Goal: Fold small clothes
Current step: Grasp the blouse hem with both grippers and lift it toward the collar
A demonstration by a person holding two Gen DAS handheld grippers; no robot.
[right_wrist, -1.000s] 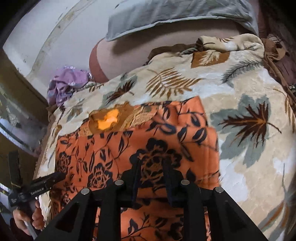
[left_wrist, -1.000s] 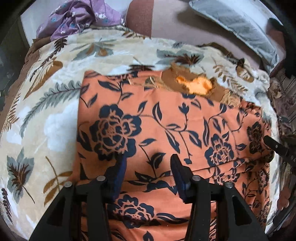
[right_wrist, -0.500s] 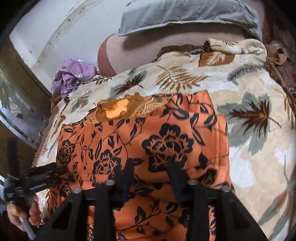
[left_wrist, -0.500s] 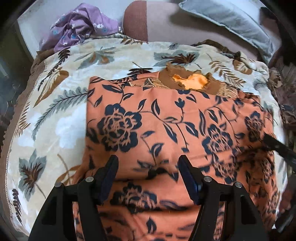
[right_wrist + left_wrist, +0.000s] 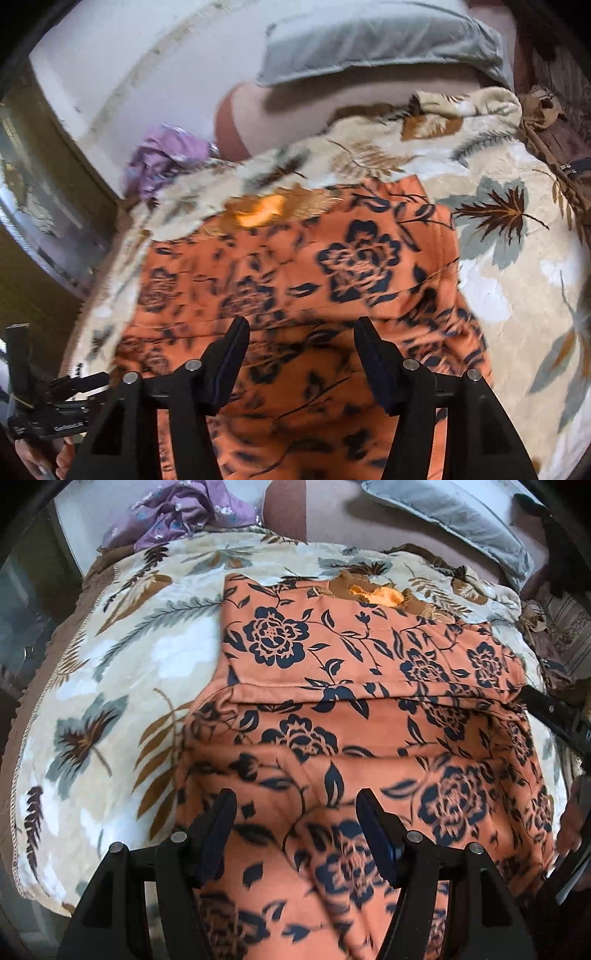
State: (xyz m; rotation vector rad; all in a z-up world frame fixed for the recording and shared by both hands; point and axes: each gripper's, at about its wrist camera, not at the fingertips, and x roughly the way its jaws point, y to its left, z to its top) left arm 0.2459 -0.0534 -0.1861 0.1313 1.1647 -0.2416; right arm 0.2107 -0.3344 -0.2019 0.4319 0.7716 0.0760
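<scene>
Left hand-held gripper (image 5: 295, 830) hangs with jaws apart, nothing pinched; right hand-held gripper (image 5: 299, 354) likewise, jaws spread over cloth. I read the orange floral garment (image 5: 351, 709) as thin woven fabric, folded across with a straight hemmed edge, lying flat on the plush leaf-print blanket (image 5: 122, 686). Bare blanket borders both side edges; a crumpled purple cloth (image 5: 177, 513) sits well apart.
</scene>
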